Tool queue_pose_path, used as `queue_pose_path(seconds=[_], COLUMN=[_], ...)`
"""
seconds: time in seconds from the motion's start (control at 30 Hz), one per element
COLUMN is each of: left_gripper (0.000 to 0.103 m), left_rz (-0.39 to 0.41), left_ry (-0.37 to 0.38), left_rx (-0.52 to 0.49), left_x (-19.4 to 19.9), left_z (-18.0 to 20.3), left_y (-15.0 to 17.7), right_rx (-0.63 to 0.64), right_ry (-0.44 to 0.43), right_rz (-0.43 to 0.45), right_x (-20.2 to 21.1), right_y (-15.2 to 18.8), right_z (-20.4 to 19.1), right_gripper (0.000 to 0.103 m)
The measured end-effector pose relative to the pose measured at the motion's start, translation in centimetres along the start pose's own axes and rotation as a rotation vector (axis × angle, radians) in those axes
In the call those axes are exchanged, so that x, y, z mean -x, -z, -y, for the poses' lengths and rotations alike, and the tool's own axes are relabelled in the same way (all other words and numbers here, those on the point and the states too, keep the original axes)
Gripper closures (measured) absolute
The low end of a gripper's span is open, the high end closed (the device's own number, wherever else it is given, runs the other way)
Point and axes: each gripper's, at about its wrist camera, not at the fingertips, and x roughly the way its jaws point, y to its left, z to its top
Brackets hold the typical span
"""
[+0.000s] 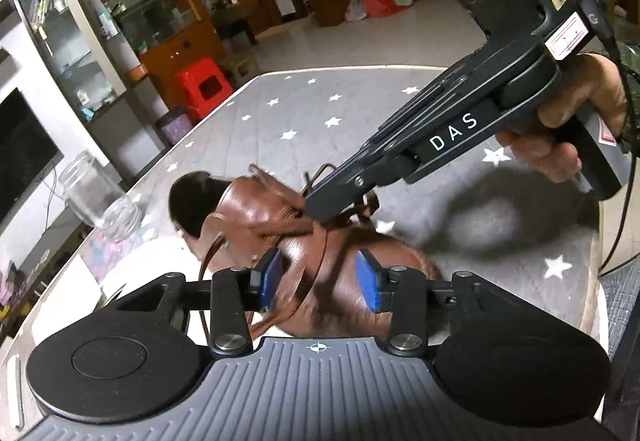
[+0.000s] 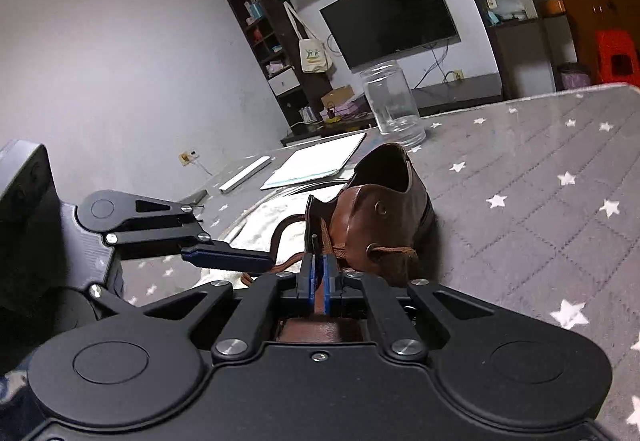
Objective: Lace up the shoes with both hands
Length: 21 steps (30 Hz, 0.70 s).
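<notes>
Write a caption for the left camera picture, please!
Open left tongs hover over a brown shoe while right tongs pinch its lace.

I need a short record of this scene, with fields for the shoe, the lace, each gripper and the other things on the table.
shoe: brown leather shoe on the star-patterned cover, opening toward the jar
lace: brown lace, threaded through a side eyelet
left gripper: left gripper open, pads on either side of the shoe, not pressing
right gripper: right gripper shut; held item unclear
jar: clear glass jar upright, beyond the shoe
paper: white sheets lying flat beside the shoe
</notes>
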Motion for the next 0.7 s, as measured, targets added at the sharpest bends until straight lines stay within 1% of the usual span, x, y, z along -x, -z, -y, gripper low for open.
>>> queue_pose_path(seconds=[0.1, 0.23, 0.3, 0.37, 0.43, 0.53, 0.6, 0.63, 0.67, 0.7], left_gripper=[0.082, 0.097, 0.099, 0.100, 0.101, 0.101, 0.100, 0.101, 0.100, 0.100], left_rz=[-0.006, 0.003, 0.008, 0.012, 0.018, 0.016, 0.010, 0.004, -0.001, -0.005], left_ry=[0.006, 0.006, -0.006, -0.019, -0.032, -0.058, -0.069, -0.080, -0.092, -0.101], left_rx=[0.013, 0.036, 0.032, 0.022, 0.014, -0.002, -0.011, -0.022, -0.033, -0.039], left_x=[-0.9, -1.4, -1.3, -0.8, -0.3, 0.3, 0.3, 0.3, 0.3, 0.3], left_z=[0.0, -0.2, -0.2, -0.2, -0.3, -0.6, -0.7, -0.7, -0.6, -0.6], left_y=[-0.3, -0.6, -0.6, -0.7, -0.8, -1.1, -1.3, -1.4, -1.6, -1.7], right_rx=[-0.004, 0.002, 0.009, 0.028, 0.064, 0.143, 0.169, 0.183, 0.197, 0.214], right_ry=[-0.011, -0.021, -0.019, 0.004, 0.046, 0.135, 0.166, 0.179, 0.192, 0.204], right_rz=[0.003, 0.002, 0.002, 0.003, 0.007, 0.012, 0.023, 0.029, 0.037, 0.044], right_x=[0.2, 0.5, 0.6, 0.7, 0.7, 0.5, 0.3, 0.2, 0.0, -0.1], right_y=[-0.1, -0.1, -0.2, -0.2, -0.2, -0.3, -0.5, -0.5, -0.6, -0.7], right_z=[-0.1, -0.3, -0.3, -0.3, -0.5, -0.9, -1.1, -1.3, -1.5, -1.8], right_gripper=[0.099, 0.099, 0.099, 0.099, 0.099, 0.099, 0.097, 0.094, 0.085, 0.081])
